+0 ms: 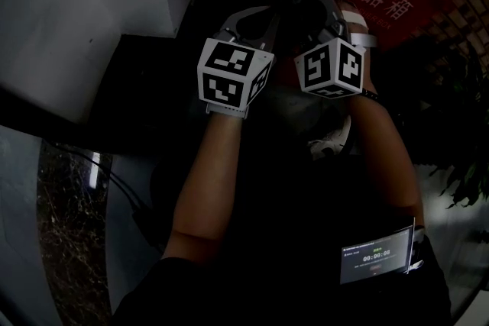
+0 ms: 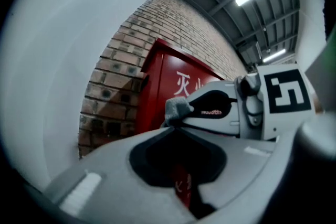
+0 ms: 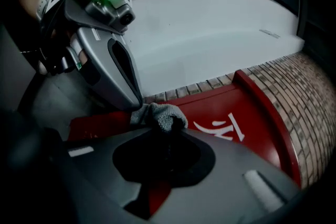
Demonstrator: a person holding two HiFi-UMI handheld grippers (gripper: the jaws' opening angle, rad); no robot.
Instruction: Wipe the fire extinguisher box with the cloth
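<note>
Right gripper view: cloth (image 3: 160, 115), red box (image 3: 239, 110), bricks (image 3: 310, 97)

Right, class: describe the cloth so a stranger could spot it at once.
Find the red fire extinguisher box against the brick wall. In front of it the left gripper and right gripper meet tip to tip, with the cloth pinched there. It is the only soft, grey, knitted-looking wad among smooth hard surfaces.

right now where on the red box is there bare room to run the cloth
Free: bare red front of the fire extinguisher box, between its white characters and the rim by the brick wall. Crowded: left tool and right tool meet at the cloth.
</note>
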